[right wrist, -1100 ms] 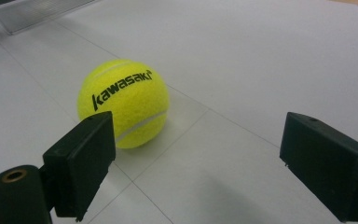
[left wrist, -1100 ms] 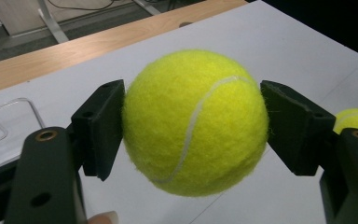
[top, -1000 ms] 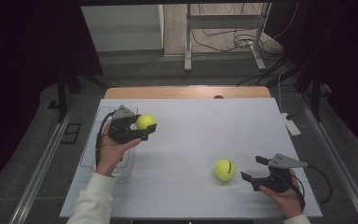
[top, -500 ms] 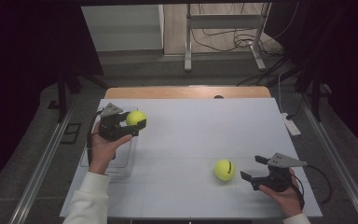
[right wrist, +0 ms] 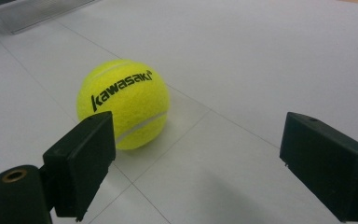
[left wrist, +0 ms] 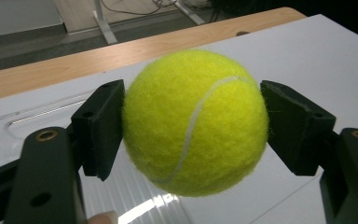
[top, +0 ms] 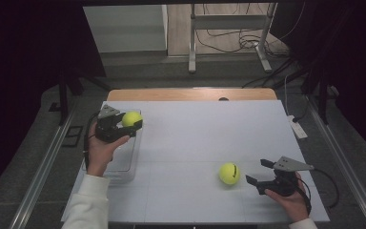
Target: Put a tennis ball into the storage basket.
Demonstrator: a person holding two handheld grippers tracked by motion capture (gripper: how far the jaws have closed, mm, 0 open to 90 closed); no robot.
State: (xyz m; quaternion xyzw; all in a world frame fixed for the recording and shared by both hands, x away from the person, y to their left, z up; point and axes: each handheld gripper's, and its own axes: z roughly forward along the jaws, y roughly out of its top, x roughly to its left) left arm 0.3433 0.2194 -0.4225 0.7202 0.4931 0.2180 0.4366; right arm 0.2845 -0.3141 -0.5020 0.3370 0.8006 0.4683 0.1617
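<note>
Starting nearest you, your right gripper [top: 263, 178] rests low on the white table [top: 209, 138] with its jaws spread wide and empty, just beside the loose tennis ball [top: 229, 173], which sits on the table on the side toward the clear bin [top: 121, 157]. That ball is round, fuzzy felt on a smooth sheet, so a nudge from one jaw would likely send it rolling off before you close. Farther out, your left gripper [top: 134, 125] has its jaws clamped on the held tennis ball [left wrist: 195, 122], hanging above the far end of the bin. Only two flat black pads [left wrist: 100, 127] press the felt, so a loosened squeeze could drop it, and it might bounce off the hard, transparent rim.
</note>
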